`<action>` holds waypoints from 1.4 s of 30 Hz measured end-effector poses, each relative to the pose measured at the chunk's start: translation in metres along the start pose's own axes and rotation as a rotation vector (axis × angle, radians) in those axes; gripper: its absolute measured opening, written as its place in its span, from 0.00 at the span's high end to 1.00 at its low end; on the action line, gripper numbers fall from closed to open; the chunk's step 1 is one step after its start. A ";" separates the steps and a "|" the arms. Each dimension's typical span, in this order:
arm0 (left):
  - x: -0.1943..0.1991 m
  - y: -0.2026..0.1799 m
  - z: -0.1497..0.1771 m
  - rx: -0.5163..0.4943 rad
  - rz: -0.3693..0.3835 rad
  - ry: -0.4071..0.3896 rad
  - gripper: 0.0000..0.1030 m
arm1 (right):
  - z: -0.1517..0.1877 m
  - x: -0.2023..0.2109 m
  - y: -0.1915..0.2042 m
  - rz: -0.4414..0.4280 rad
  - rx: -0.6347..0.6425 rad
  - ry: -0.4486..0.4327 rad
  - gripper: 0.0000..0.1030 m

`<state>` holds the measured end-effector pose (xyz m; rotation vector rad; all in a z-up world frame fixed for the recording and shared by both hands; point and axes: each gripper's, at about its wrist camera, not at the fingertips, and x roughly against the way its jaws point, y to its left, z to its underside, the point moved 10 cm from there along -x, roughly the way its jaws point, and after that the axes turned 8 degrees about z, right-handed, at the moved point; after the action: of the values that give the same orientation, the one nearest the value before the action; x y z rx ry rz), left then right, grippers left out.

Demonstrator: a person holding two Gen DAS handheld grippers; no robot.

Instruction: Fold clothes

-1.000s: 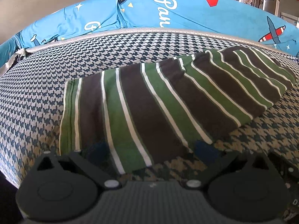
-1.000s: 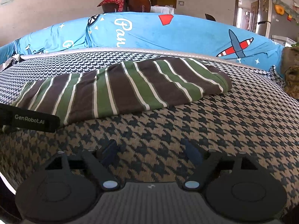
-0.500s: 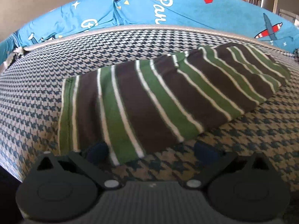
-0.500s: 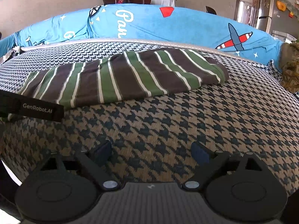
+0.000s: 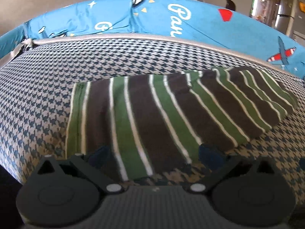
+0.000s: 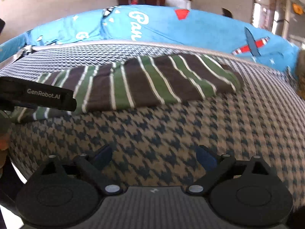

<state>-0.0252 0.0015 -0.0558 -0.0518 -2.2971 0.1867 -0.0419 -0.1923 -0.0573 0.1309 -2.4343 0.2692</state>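
A folded garment point(image 5: 164, 114) with brown, green and white stripes lies flat on the houndstooth cushion point(image 5: 47, 87). My left gripper point(image 5: 154, 155) is open and low at the garment's near edge, with the cloth lying between its blue fingertips point(image 5: 99, 153). In the right wrist view the same garment point(image 6: 152, 82) stretches across the middle distance. My right gripper point(image 6: 153, 155) is open over bare houndstooth cushion point(image 6: 171, 126), well short of the garment, with nothing between its fingers. The left gripper's black body point(image 6: 38, 95) pokes in from the left over the garment's left end.
A blue bedsheet point(image 5: 190, 24) printed with aeroplanes and white lettering rises behind the cushion's silver piping point(image 5: 133, 37). The cushion drops off at the left edge point(image 5: 11, 152). A brownish lumpy thing point(image 6: 301, 76) sits at the far right. A doorway point(image 6: 266, 15) shows beyond.
The left gripper has moved forward so the garment's near edge now lies between its fingers. The right gripper has shifted closer to the garment. Both stay open.
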 end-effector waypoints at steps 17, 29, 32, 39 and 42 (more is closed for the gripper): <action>-0.018 0.010 -0.019 0.008 -0.035 0.031 0.00 | -0.076 -0.038 -0.054 -0.160 -0.066 0.015 0.07; -0.039 0.010 -0.066 -0.106 -0.009 0.043 0.00 | -0.117 -0.087 -0.144 -0.056 -0.280 0.010 0.07; -0.046 0.006 -0.074 -0.108 -0.002 0.042 0.00 | -0.115 -0.099 -0.159 -0.040 -0.320 0.021 0.07; -0.059 0.007 -0.077 -0.012 0.079 0.053 0.00 | -0.119 -0.126 -0.166 -0.030 -0.315 0.027 0.07; -0.059 0.004 -0.076 -0.029 0.080 0.041 0.00 | -0.121 -0.133 -0.166 -0.027 -0.289 0.017 0.07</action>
<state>0.0700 0.0091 -0.0499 -0.1607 -2.2581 0.1914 0.1624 -0.3228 -0.0259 0.0338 -2.4234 -0.0940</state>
